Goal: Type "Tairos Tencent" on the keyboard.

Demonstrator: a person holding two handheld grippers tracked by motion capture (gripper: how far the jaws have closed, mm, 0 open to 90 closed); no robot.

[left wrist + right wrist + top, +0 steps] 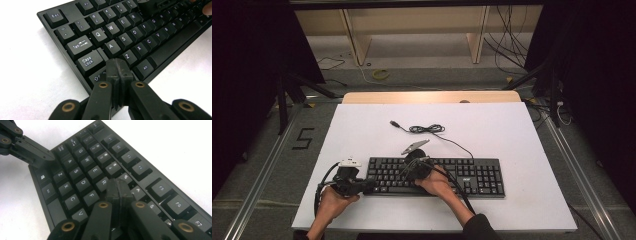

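Observation:
A black keyboard (462,176) lies on the white board, its cable (428,129) coiled behind it. My left gripper (371,186) sits at the keyboard's left end. In the left gripper view its jaws are shut together, and the left gripper (117,65) has its tips at the left Shift key with nothing between them. My right gripper (413,167) is over the keyboard's left half. In the right gripper view the right gripper (117,186) is shut too, tips by the R and T keys. The left gripper (48,157) shows there near Caps Lock.
The white board (522,150) covers a wooden table whose far edge (432,96) shows behind it. The cable's plug (394,123) lies loose on the board. Dark curtains and stands flank the table, and shelves and floor cables lie beyond.

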